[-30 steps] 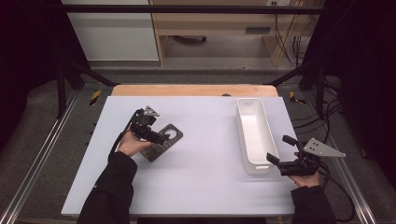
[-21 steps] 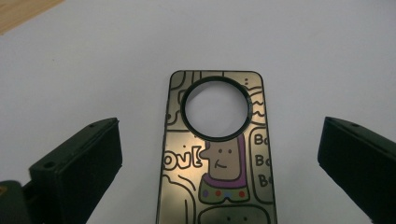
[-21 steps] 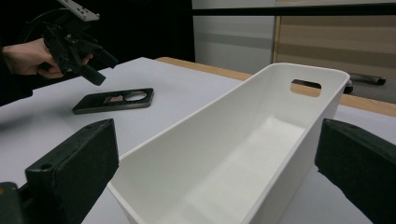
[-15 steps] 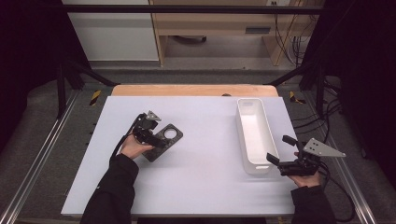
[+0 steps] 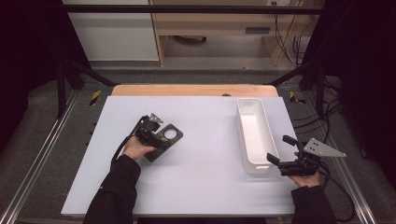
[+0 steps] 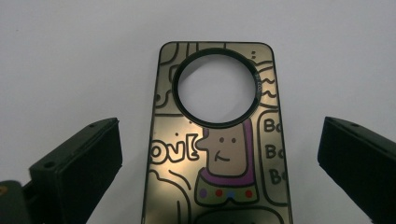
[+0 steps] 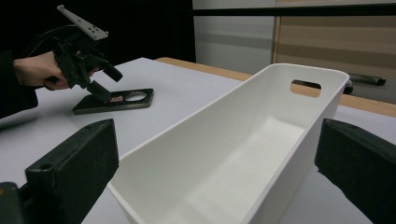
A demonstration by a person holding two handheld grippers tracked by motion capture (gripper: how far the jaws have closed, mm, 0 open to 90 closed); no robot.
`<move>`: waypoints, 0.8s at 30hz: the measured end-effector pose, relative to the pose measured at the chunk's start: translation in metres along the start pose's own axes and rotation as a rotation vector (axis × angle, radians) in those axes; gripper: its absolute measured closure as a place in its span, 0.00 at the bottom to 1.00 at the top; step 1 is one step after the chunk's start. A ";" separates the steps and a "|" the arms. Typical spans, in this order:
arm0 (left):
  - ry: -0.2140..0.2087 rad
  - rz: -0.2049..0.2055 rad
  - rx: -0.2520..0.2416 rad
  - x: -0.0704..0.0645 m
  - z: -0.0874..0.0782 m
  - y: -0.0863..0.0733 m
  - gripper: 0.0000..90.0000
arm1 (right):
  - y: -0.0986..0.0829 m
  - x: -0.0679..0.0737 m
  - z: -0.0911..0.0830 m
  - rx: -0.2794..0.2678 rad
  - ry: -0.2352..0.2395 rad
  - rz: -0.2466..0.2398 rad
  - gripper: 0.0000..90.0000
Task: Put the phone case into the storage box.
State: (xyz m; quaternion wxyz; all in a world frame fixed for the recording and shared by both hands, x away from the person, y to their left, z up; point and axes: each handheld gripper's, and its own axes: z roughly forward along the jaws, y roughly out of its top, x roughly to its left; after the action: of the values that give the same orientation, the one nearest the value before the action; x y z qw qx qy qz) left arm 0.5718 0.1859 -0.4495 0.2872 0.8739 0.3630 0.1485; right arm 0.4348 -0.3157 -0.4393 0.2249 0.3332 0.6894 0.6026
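Black phone case (image 6: 217,140) bottom cut off, left claw (image 6: 217,158) astride.

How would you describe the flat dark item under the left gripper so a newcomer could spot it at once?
On the white table, look left of the long white bin, where the left gripper hovers with open jaws. Beneath it lies a flat dark phone case. Its large round cutout and cartoon figure with lettering set it apart from the plain bin.
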 end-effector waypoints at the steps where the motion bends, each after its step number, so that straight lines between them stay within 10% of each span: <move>1: 0.000 0.000 0.000 0.000 0.000 0.000 0.00 | 0.000 0.000 0.000 0.000 0.000 0.000 0.00; 24: -0.006 0.007 0.058 0.000 0.018 -0.006 0.01 | 0.000 0.000 0.000 -0.001 0.004 0.000 0.00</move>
State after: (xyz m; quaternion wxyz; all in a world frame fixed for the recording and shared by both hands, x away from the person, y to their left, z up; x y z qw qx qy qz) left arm 0.5768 0.1822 -0.4676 0.2625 0.8835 0.3634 0.1360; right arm 0.4348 -0.3156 -0.4390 0.2236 0.3318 0.6895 0.6037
